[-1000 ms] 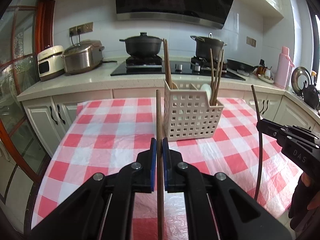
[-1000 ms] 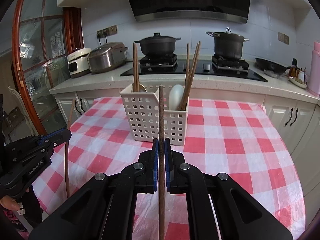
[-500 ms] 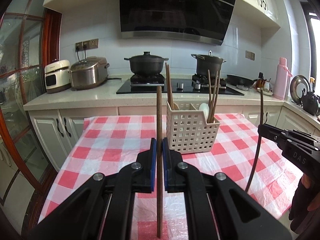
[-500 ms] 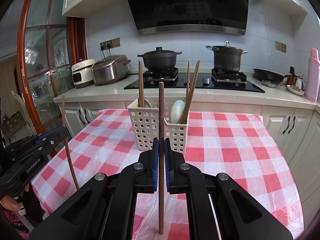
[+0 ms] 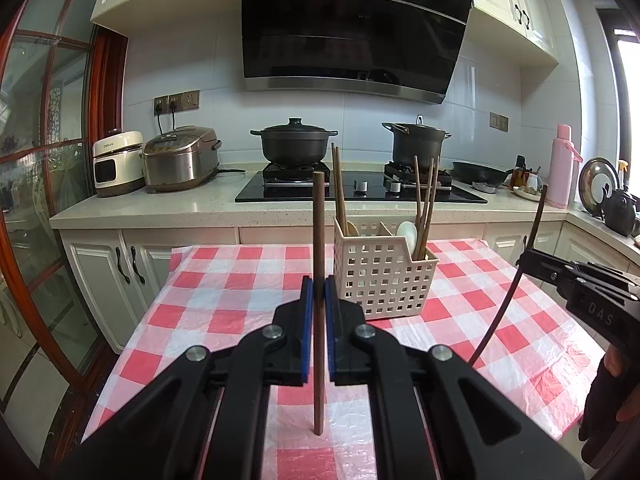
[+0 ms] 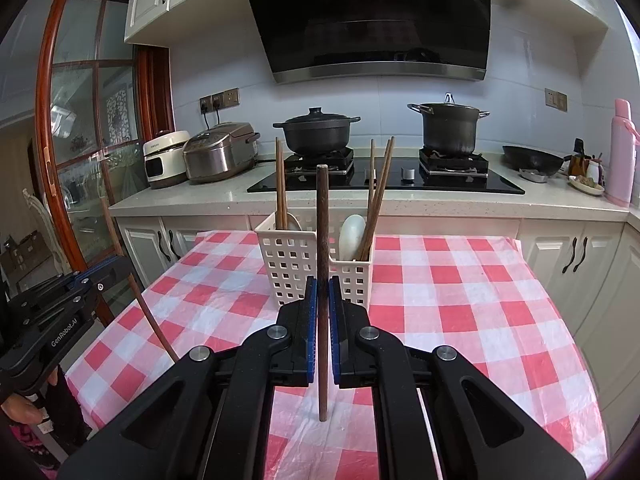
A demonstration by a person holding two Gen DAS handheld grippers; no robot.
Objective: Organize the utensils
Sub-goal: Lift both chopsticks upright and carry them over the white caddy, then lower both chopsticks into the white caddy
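The left gripper [image 5: 319, 300] is clamped on a brown chopstick [image 5: 319, 240], blue pads pressed against both sides of the shaft. The right gripper [image 6: 322, 304] is likewise clamped on a second chopstick [image 6: 322, 220]. Each stick stands upright, long axis vertical, lower tip hanging just above the checked tablecloth [image 5: 224, 292], upper end above the jaws. In the left wrist view the right gripper [image 5: 532, 258] sits well apart at the right edge; its stick appears bowed by the lens.

Beyond the jaws, open cloth lies on both sides. The table's left edge [image 5: 136, 332] drops toward a glass door [image 5: 44, 200].

Further back, the white slotted basket [image 5: 384, 276] stands on the cloth, its compartments holding upright chopsticks [image 5: 338, 188], leaning chopsticks [image 5: 426, 200] and a white spoon [image 5: 408, 232].

Behind the table runs the counter [image 5: 160, 208] with two black pots [image 5: 294, 144].
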